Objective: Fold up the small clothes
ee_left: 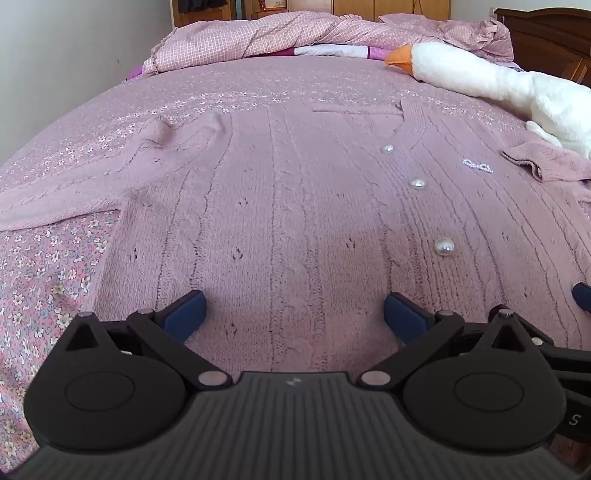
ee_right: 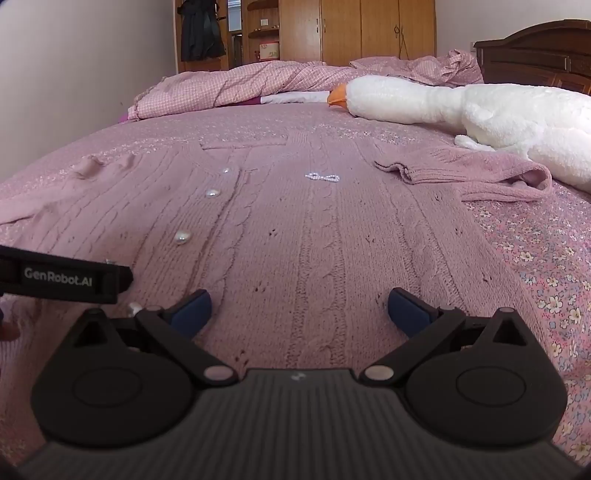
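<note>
A pink cable-knit cardigan with pearl buttons lies spread flat on the bed, front up. One sleeve stretches out to the left; the other sleeve is bunched at the right near a plush goose. My left gripper hovers open over the hem area, nothing between its blue pads. My right gripper is open too, over the right half of the hem. The left gripper's body shows at the left edge of the right wrist view.
A white plush goose lies at the right of the bed. A crumpled pink checked duvet sits at the far end. The floral bedsheet shows on both sides. A dark headboard and wooden wardrobes stand behind.
</note>
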Motion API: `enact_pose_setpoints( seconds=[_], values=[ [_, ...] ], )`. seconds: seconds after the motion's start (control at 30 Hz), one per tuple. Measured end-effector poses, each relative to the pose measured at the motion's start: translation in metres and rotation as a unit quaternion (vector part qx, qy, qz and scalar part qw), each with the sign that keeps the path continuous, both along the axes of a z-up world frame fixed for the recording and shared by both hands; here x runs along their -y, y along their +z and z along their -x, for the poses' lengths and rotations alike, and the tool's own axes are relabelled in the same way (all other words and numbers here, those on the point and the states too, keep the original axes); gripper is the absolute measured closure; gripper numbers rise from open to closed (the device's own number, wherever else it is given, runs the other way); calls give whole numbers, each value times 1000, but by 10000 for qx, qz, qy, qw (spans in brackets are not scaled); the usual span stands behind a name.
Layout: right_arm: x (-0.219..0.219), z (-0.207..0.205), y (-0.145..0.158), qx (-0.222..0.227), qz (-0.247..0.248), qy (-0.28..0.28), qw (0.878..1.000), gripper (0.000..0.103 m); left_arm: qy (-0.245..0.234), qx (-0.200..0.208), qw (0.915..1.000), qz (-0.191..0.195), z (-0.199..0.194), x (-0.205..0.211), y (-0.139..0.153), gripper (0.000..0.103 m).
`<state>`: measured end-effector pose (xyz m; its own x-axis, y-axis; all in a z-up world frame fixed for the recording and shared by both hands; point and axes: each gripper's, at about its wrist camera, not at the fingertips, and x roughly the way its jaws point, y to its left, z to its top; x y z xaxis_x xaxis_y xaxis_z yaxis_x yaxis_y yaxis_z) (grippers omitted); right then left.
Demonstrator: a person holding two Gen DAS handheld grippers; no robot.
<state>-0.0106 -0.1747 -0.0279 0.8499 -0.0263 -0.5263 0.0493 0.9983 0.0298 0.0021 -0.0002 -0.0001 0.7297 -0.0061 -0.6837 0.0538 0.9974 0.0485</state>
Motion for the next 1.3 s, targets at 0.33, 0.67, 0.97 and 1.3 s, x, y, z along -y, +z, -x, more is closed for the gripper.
enact_pose_setpoints(
  seconds=[0.33,0.67,0.97,1.3],
  values=[
    [0,2,0,42,9,3,10000,0,0,28,10000,0,0,-1,0,0],
    [0,2,1,47,11,3,10000,0,1,34,10000,-6,1,-1,0,0],
    [0,3,0,52,14,4,10000,0,0,38,10000,-7,1,-1,1,0],
    [-1,3,0,57,17,5,10000,0,2,44,10000,-11,1,0,0,0]
  ],
)
